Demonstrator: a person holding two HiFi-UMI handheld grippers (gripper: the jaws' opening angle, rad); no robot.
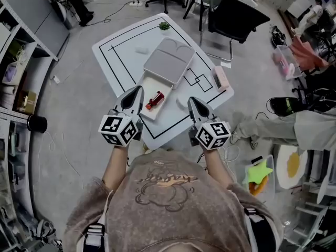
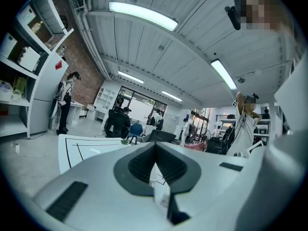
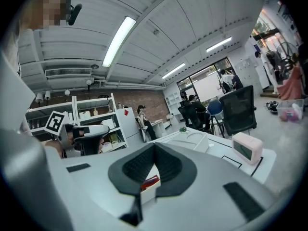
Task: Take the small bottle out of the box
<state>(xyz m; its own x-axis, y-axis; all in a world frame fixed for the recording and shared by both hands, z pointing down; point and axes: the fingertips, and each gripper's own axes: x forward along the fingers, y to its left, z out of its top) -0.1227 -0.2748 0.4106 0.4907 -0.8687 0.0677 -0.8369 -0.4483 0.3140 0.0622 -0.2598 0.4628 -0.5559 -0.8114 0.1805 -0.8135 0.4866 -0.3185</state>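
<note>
My left gripper is fully closed with nothing in it; its two jaws meet in front of its camera. My right gripper looks the same, jaws pressed together and empty. Both hover over the near part of the white table, one on each side of the open box.

The small bottle lies between them in the box's shallow tray. It is red, with a darker end pointing near-left. It rests on its side at a slant, roughly mid-tray, and no jaw touches it. In the right gripper view its red body shows just over the tray's white wall.

The tip of my left gripper is just beside the tray's left wall, and my right one stands a little apart from the right wall. The grey lid is folded back on the far side, so the tray is open from above. The tray's near end comes close to the table's near edge.

Bare table lies left of the box. On the right there is a strip of table, then a pink clock near the right edge. A small green plant sits at the far corner.
</note>
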